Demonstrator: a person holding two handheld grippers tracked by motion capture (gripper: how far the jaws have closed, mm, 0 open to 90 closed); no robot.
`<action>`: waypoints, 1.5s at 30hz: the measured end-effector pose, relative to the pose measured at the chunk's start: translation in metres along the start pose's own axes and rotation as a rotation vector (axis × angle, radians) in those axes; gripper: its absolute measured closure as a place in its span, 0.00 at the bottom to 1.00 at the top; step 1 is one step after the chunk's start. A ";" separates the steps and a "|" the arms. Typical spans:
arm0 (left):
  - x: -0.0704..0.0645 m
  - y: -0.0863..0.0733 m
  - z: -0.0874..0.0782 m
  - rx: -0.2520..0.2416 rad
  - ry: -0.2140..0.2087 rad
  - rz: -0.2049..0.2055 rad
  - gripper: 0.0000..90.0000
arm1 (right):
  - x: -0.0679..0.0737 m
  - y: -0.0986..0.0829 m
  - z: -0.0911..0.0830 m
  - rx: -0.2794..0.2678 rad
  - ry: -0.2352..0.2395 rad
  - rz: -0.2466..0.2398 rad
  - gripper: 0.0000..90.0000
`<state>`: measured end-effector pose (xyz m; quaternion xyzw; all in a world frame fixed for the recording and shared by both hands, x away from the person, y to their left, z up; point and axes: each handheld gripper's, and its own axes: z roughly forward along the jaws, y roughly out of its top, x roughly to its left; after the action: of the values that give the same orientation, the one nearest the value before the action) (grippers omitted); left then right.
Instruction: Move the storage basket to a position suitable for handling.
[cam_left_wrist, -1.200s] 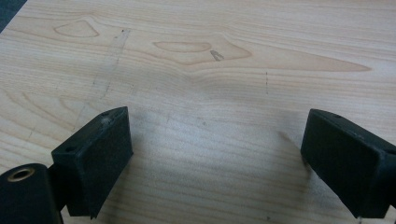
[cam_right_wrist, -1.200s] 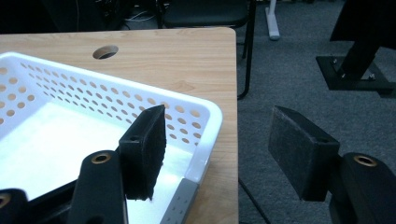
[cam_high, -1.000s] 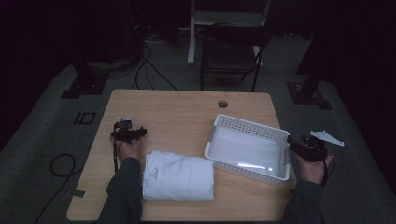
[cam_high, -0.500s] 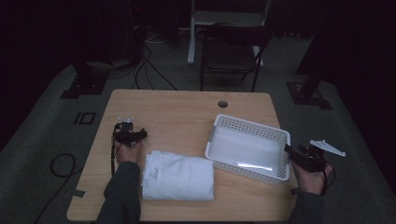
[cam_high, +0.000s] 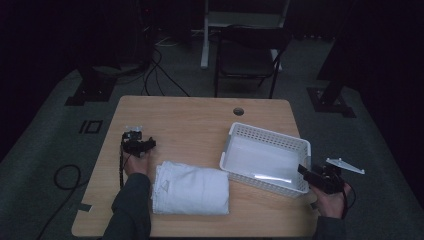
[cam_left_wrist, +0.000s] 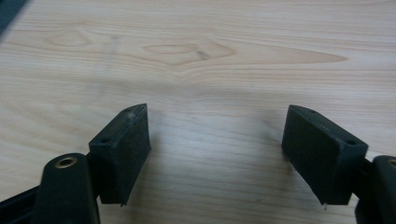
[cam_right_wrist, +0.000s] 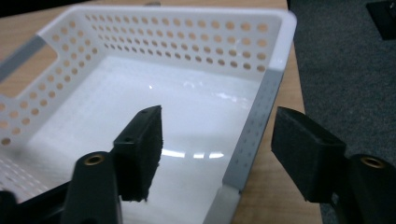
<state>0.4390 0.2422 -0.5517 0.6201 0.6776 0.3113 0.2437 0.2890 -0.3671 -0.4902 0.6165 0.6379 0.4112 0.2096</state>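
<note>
A white perforated plastic basket (cam_high: 266, 159) with grey corner strips sits on the right half of the pale wood-grain desk (cam_high: 200, 120), its glossy floor bare. Left of it, at the near edge, lies a folded white cloth (cam_high: 190, 187), soft and rounded at its right end. The right gripper (cam_high: 314, 175) hovers at the basket's near right corner; the right gripper view shows its black jaws spread wide, holding nothing, with the corner's grey strip (cam_right_wrist: 252, 128) between them and rows of round holes in the walls. The left gripper (cam_high: 141, 145) rests just beyond the cloth's far left corner, a dark sleeve (cam_high: 127, 210) behind it. The left gripper view shows its jaws wide apart and empty over bare wood grain with knot swirls.
</note>
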 end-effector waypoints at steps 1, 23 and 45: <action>-0.001 0.000 -0.001 0.002 0.014 0.011 0.38 | -0.001 -0.003 0.001 0.010 -0.004 0.004 0.45; -0.050 0.018 -0.077 -0.172 -0.237 0.204 0.43 | 0.001 -0.003 0.016 0.008 -0.150 0.071 0.81; -0.078 0.023 -0.100 -0.173 -0.410 0.252 0.44 | 0.010 0.019 0.051 -0.043 -0.271 0.118 0.89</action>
<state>0.3921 0.1539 -0.4702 0.7267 0.5022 0.2640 0.3872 0.3384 -0.3459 -0.5026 0.6981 0.5576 0.3492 0.2825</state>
